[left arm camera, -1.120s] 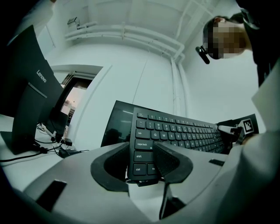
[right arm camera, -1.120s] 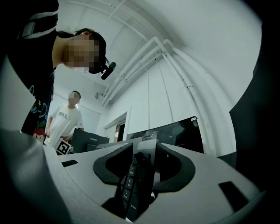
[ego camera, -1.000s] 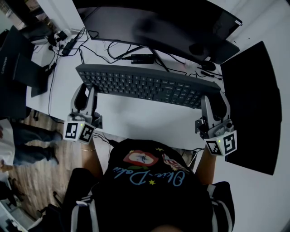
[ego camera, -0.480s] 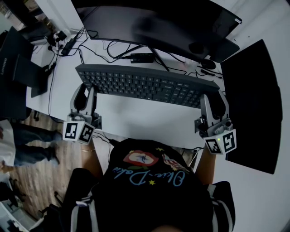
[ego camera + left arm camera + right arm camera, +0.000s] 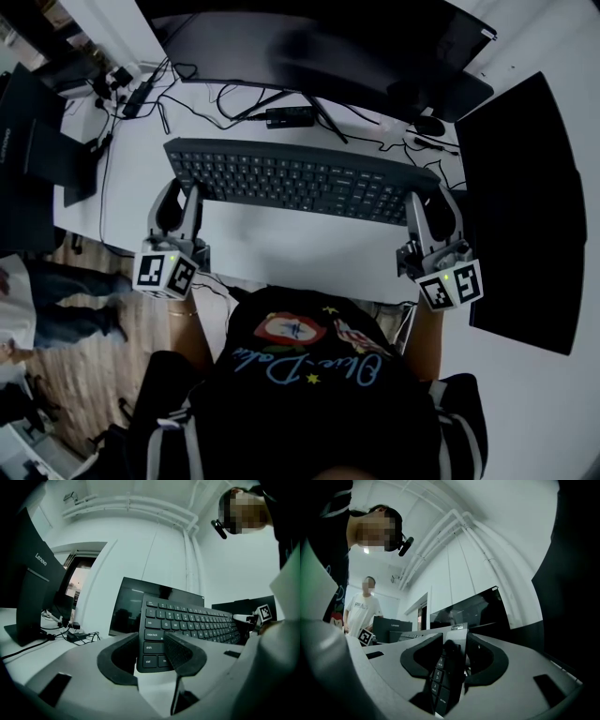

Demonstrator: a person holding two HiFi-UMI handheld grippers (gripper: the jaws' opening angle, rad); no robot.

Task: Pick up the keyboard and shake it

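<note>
Keyboard (image 5: 300, 178) position: it spans the white counter (image 5: 309, 248) left to right, just near of the monitor (image 5: 319, 47), with one end in each gripper. I read the left gripper (image 5: 178, 199) at the keyboard's left end and the right gripper (image 5: 429, 202) at its right end.

Left gripper view: the near left corner of the keyboard, with the ctrl and shift keys, sits between the jaws. The jaws are closed to a narrow gap on it, one pad over the key face and the other at the outer edge.

Right gripper view: the keyboard's right end stands edge-on between the jaws, which clamp it from both sides.

I cannot tell from the head view whether the keyboard clears the counter.

Materials and shapes: the keyboard is a thin, flat, matte dark slab with low rectangular keys and white legends. The jaw pads are dark, curved and finely textured. The counter is smooth and white. Loose black cables (image 5: 225, 103) lie far left.
</note>
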